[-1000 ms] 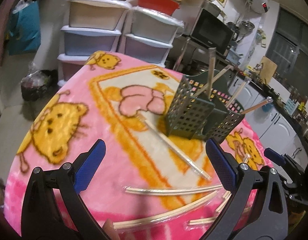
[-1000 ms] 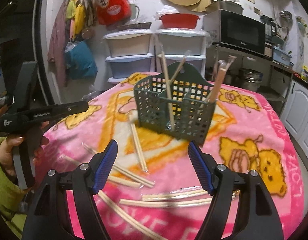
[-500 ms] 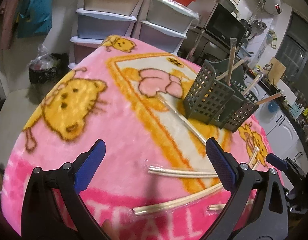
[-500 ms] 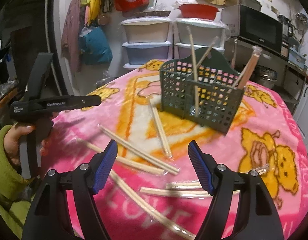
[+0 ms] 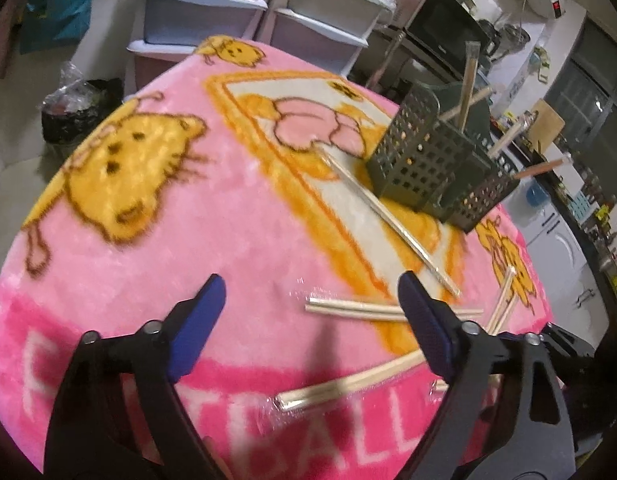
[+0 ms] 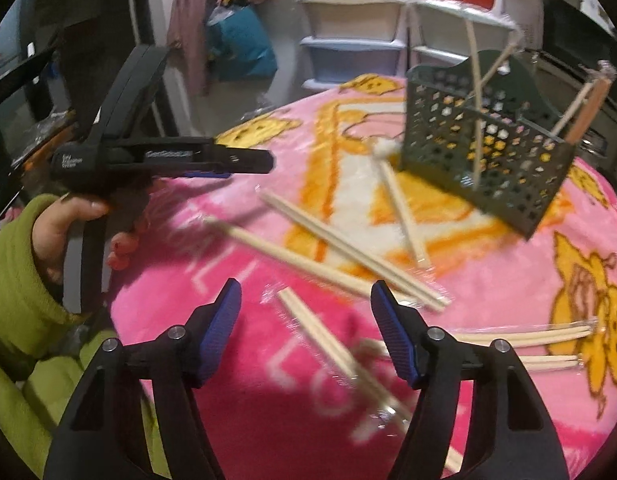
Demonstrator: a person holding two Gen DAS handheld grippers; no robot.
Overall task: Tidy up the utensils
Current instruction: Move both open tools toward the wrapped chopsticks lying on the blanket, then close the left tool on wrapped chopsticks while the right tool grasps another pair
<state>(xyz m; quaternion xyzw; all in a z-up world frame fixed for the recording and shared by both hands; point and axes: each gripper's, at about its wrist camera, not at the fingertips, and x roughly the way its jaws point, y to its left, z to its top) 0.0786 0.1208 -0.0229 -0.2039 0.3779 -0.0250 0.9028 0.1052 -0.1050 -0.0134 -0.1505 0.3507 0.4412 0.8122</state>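
Observation:
A dark green perforated utensil basket [image 5: 424, 168] [image 6: 484, 148] stands on the pink blanket-covered table [image 5: 188, 240] and holds a few upright chopsticks. Several plastic-wrapped chopstick pairs lie loose on the blanket, one [image 5: 388, 216] beside the basket, others nearer [image 5: 388, 308] [image 5: 348, 388]. My left gripper [image 5: 308, 320] is open and empty above the near table edge. My right gripper [image 6: 304, 332] is open and empty, hovering over a wrapped pair [image 6: 328, 348]. The left gripper also shows in the right wrist view [image 6: 244, 162].
Stacked plastic drawers [image 5: 248, 8] stand behind the table. A microwave [image 5: 440, 28] and kitchen counter are at the right. A black bin bag [image 5: 76, 112] sits on the floor at the left. The table edge drops off close below both grippers.
Both grippers have pulled back from the basket toward the near table edge and swung left. The loose chopsticks now lie closer under them. Both stay open.

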